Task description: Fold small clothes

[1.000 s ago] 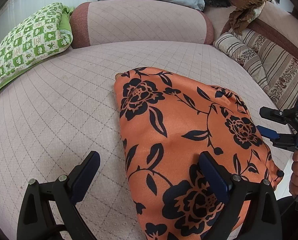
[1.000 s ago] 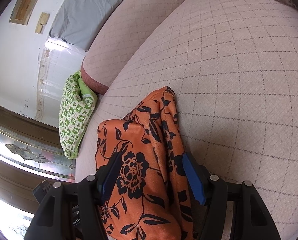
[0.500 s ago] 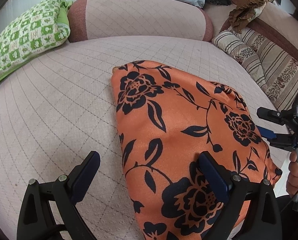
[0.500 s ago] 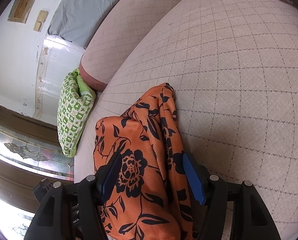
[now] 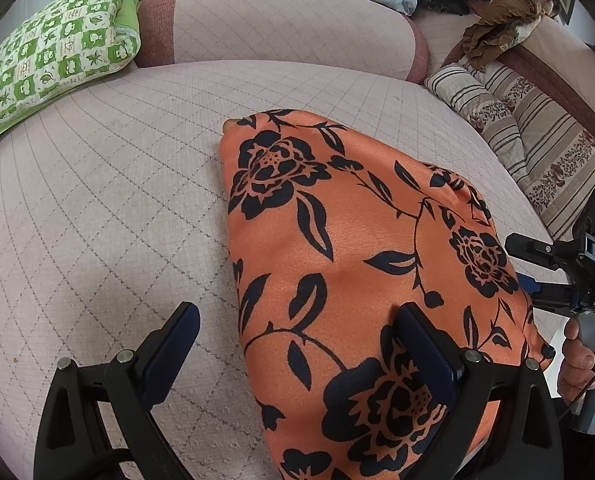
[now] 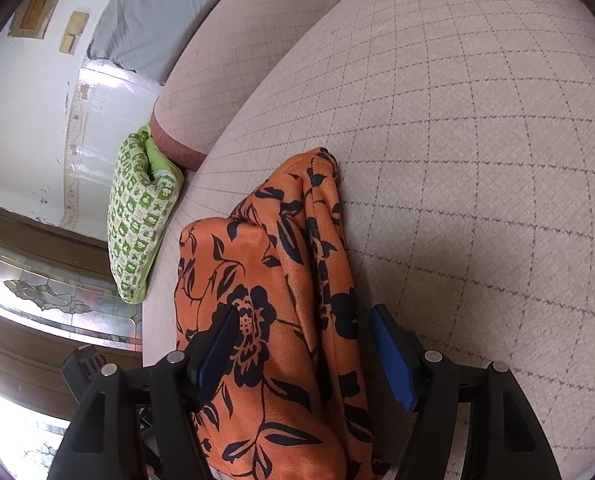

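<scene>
Quilted pink sofa [image 5: 97, 208] bears an orange floral garment [image 5: 337, 248]; left claw [image 5: 297, 344] gapes, right claw [image 6: 301, 344] opening, cloth between both.

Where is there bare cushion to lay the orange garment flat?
Free: the quilted seat between the orange floral garment and the green checked pillow, and the wide stretch on the garment's other side. Crowded: the striped cushions and the seat's near edge, where both hand-held grippers straddle the cloth.

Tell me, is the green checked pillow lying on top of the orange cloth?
No, the green checked pillow lies at the far left edge of the bed, well apart from the orange cloth.
</scene>
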Demonstrator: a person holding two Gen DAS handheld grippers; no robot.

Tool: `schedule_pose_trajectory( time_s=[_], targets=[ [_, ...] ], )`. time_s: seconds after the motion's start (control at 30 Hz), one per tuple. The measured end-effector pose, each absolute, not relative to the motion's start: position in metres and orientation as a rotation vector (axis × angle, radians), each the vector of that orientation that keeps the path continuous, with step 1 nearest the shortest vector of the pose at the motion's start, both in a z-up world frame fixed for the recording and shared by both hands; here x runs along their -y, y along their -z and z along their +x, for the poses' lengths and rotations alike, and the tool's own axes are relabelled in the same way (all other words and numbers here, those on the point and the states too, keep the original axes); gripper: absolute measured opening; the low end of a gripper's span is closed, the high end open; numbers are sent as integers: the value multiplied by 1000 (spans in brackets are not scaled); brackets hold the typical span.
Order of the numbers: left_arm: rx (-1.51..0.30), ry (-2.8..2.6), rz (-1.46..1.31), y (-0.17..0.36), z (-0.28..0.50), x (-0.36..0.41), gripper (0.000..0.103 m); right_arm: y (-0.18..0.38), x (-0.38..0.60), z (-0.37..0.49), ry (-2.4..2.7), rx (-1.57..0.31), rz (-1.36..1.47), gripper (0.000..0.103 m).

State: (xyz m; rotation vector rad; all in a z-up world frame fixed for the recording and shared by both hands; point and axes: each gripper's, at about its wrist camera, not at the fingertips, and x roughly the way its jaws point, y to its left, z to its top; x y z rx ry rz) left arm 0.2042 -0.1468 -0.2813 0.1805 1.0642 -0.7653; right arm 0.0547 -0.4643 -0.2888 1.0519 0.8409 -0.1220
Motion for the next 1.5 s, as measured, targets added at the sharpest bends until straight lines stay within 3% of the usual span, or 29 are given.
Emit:
schedule_pose_trajectory(
  time_s=[0.17,0.33,0.43,0.57,0.87,1.5],
  targets=[
    [-1021,745,161,270,207,140,99,278,465,50,167,-784,1018,70],
    [-919,640,110,248,215,110,99,235,450,40,127,-583,883,70],
    [-940,580,159,258,219,101,99,240,427,60,47,-678,831,62],
    [-998,564,282,281,215,113,99,266,404,89,90,-890,734,63],
    [-920,630,191,251,208,110,99,256,441,66,161,-742,904,65],
    [-938,700,242,252,201,145,99,271,468,49,170,-785,972,66]
  ],
)
